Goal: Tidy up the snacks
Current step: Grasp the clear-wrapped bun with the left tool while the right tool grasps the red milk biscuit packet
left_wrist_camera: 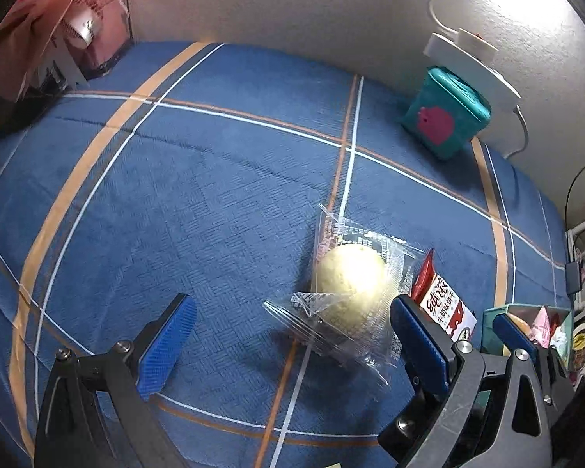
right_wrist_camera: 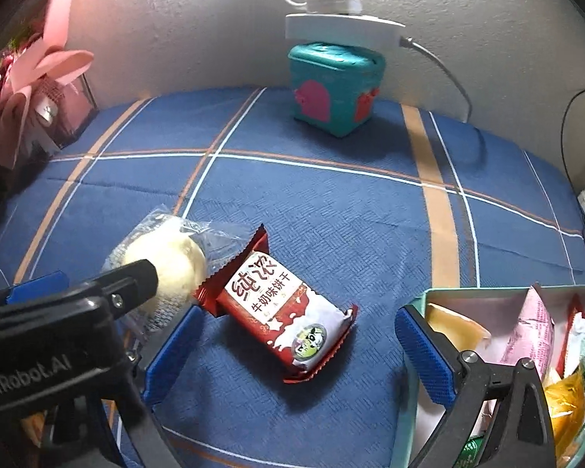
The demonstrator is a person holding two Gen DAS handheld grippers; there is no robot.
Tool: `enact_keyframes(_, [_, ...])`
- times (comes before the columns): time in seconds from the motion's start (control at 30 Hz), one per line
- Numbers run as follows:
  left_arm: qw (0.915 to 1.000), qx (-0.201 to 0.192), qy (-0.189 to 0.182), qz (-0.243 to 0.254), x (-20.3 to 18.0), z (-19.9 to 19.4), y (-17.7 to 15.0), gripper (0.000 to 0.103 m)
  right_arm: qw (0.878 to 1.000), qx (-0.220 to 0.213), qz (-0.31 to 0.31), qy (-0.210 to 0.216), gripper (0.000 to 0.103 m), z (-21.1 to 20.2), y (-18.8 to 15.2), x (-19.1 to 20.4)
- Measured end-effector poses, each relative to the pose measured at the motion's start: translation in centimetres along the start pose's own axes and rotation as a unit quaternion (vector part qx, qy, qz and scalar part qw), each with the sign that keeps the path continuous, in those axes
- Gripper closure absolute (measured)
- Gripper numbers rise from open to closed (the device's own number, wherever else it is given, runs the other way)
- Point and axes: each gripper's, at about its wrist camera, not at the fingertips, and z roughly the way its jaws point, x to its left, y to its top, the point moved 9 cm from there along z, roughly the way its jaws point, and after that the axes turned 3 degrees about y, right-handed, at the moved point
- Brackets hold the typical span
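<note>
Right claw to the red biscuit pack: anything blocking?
Nothing visible. The red biscuit pack lies on the blue cloth between the open right claw's fingers. The clear-wrapped bun touches its far-left end, outside the gap.

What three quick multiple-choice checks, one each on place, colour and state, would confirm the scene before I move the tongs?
1. Where does the red biscuit pack lie?
A. inside the snack box
B. on the blue cloth, between the wrapped bun and the snack box
C. on top of the teal tin

2. What colour are the pads of the tongs?
A. blue
B. yellow
C. white

3. How do the right tongs stand?
A. shut on the pack
B. shut on nothing
C. open, the pack lying between the fingers

Answers:
1 B: it rests on the blue cloth, with the bun on one side and the snack box on the other.
2 A: both pads show blue.
3 C: the fingers stand wide apart, clear of the pack.
</note>
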Motion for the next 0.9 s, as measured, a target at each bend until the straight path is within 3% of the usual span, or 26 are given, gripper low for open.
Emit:
enact_keyframes(0.3, [1.0000, -0.001, -0.003, -0.005, 0.7, 0.1, 0.5, 0.003, 1.000, 0.009, 0.003, 0.002, 0.015, 1.3, 0.7, 0.0])
enact_keyframes(0.47, [0.9999, 0.002, -0.010, 0.003, -0.2, 0.5, 0.3, 0.004, 0.999, 0.015, 0.028, 0.019, 0.039, 1.3, 0.4, -0.3])
enact_keyframes(0.6, [0.9997, 0.002, -0.025, 0.008, -1.0, 0.5, 0.3, 0.012, 0.999, 0.020, 0.046, 0.018, 0.057, 1.7, -0.2, -0.8])
enact_keyframes(0.7, [0.9990, 0.007, -0.044, 0.009, -1.7, 0.7, 0.1, 0.027, 0.999, 0.019, 0.047, 0.014, 0.060, 1.5, -0.4, -1.0])
enact_keyframes(0.9, [0.9983, 0.003, -0.055, 0.018, -2.6, 0.3, -0.1, 0.035, 0.998, 0.020, 0.053, 0.011, 0.060, 1.2, -0.9, -1.1])
